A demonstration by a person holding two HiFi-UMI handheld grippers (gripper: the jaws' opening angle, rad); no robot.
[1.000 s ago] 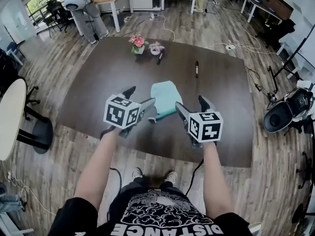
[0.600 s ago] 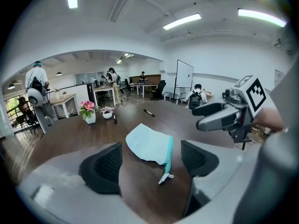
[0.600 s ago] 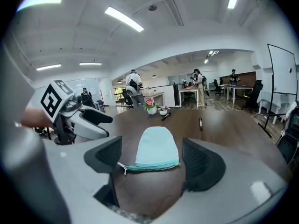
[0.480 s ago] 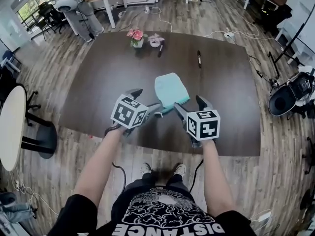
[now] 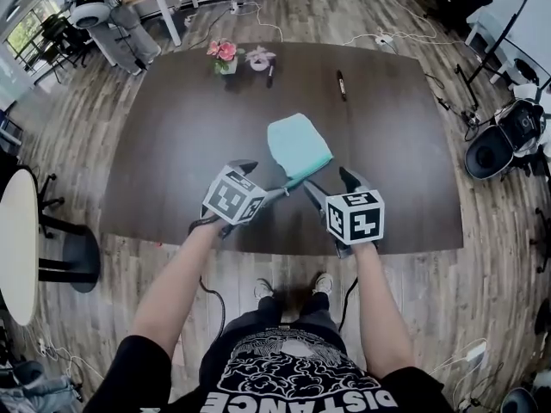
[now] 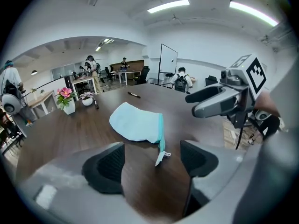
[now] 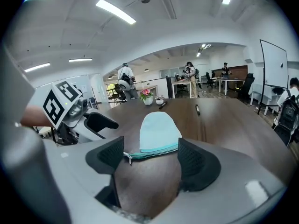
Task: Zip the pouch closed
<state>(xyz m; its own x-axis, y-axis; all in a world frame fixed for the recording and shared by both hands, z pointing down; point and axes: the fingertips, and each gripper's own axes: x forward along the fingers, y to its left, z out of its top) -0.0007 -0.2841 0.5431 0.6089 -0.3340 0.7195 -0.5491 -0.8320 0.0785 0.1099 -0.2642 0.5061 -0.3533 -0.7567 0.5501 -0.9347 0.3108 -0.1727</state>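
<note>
A light-blue pouch (image 5: 299, 145) lies flat on the dark table (image 5: 172, 144), its teal zipper edge (image 7: 152, 153) facing me. The zipper's pull tab (image 6: 161, 157) sticks out at that edge's left end. My left gripper (image 5: 267, 179) hovers open just short of the tab, which shows in the gap ahead of its pads (image 6: 105, 164). My right gripper (image 5: 330, 181) stands at the right end of the zipper edge. Its jaws are wide and closing, and nothing is between the pads (image 7: 198, 160). The pouch (image 7: 159, 132) lies just ahead of them. Each gripper shows in the other's view.
At the table's far side stand a small vase of pink flowers (image 5: 224, 56) and a white cup (image 5: 258, 58), with a black marker (image 5: 341, 84) to their right. The table's near edge (image 5: 284, 249) runs under my wrists. Chairs, desks and cables ring the table.
Both grippers have come down and forward to the pouch's near zipper edge. The left one has tilted down and rolled.
</note>
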